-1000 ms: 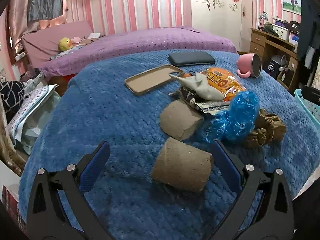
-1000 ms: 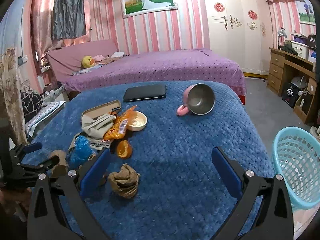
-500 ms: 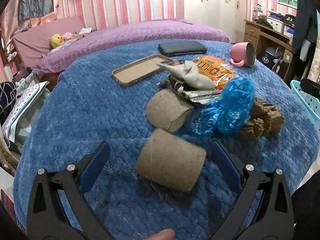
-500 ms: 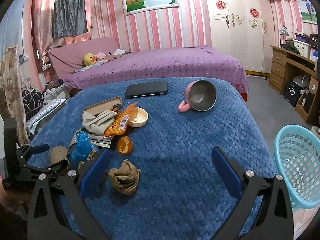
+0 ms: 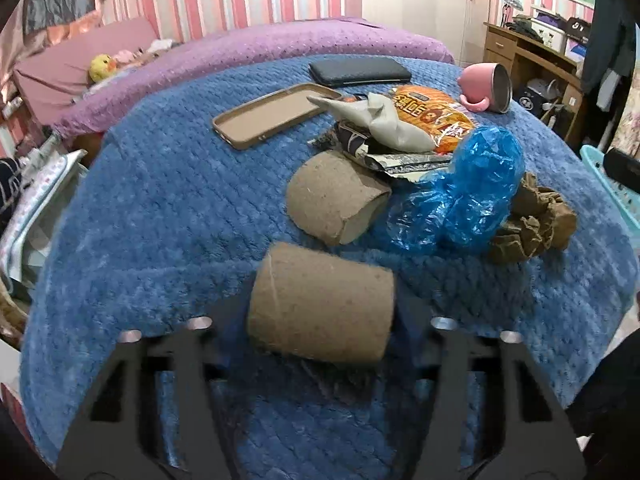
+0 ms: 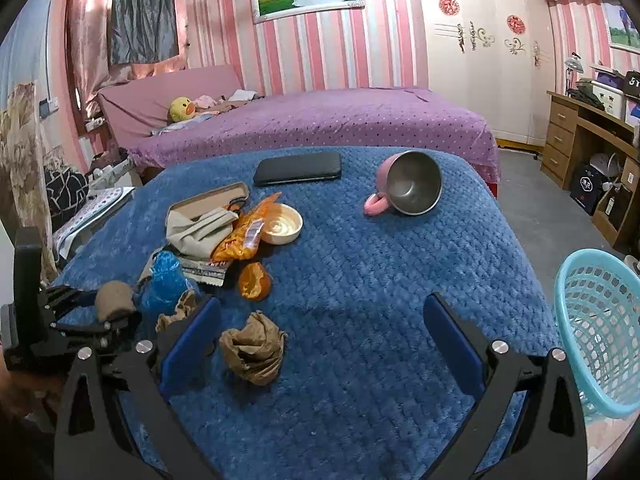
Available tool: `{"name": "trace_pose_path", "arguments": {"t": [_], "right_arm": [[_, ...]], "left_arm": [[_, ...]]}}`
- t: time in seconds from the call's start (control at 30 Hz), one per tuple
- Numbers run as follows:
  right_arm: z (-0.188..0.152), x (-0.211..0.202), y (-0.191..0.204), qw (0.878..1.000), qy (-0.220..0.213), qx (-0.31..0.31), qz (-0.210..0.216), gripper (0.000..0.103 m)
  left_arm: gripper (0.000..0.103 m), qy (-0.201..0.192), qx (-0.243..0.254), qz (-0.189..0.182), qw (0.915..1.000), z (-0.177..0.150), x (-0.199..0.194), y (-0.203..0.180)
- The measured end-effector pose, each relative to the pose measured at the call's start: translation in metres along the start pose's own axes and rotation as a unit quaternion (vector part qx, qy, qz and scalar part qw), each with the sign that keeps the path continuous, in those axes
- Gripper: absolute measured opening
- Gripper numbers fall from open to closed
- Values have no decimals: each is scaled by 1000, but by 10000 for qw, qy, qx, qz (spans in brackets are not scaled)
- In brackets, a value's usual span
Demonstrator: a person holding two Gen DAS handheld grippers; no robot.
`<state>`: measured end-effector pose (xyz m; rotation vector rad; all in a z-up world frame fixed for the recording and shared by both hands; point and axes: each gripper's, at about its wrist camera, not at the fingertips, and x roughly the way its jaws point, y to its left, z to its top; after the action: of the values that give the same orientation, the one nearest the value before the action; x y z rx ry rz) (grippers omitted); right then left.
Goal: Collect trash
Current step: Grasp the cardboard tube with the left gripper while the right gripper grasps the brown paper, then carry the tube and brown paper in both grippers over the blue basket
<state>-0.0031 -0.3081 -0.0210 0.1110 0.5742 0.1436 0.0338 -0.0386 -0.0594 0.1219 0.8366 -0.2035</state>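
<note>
Your left gripper is closing its jaws behind the near cardboard tube, so the tube is hiding both pads from you and you cannot see where they are touching it. The blue plastic bag is covering the front of the crumpled wrappers and one end of the brown paper wad. In the right wrist view, the frame is cutting off the far side of the blue basket.

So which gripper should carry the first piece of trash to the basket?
Left. The left gripper is closed on a cardboard tube, so it already holds trash. The right gripper is open and empty above the blanket, though the basket stands on its side.
</note>
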Motion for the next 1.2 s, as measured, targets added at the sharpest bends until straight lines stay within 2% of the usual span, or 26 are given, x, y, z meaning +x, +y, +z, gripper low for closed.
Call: {"name": "trace_pose_path", "arguments": {"t": [0.03,0.27,0.4,0.47,0.53,0.57,0.63,0.67,1.03,1.2], "right_arm": [[-1,2,1,10000,32,-27,50,99],[-11,14,14,9990,311,-143,300,99],[-22,31,27,9971,615,-389,234,98],[-27,41,32,9958,771,-472,153,92],[-30,47,35,9946,895,-479,199,74],[-31,50,36,9941,946,-467,269,70],[-32,54,38,9930,1007,-458,405,48],[-32,53,40,9926,1008,-453,509,43],[-9,7,30,9976,114,-491,479,40],[-1,-4,21,9980,-67,-403,484,40]], "left_arm": [[54,-56,-84,-6,9999,1,-3,2],[53,-679,-570,262,9957,8,-28,21],[53,-744,-631,380,9945,9,-31,28],[54,-727,-632,369,9947,10,-30,29],[54,-724,-631,349,9948,10,-31,30],[54,-727,-634,341,9947,10,-31,30],[54,-731,-638,322,9948,9,-32,31],[54,-736,-635,321,9947,9,-33,31],[54,-943,-899,405,9906,10,-43,39],[54,-1008,-1029,377,9888,14,-46,38]]}}
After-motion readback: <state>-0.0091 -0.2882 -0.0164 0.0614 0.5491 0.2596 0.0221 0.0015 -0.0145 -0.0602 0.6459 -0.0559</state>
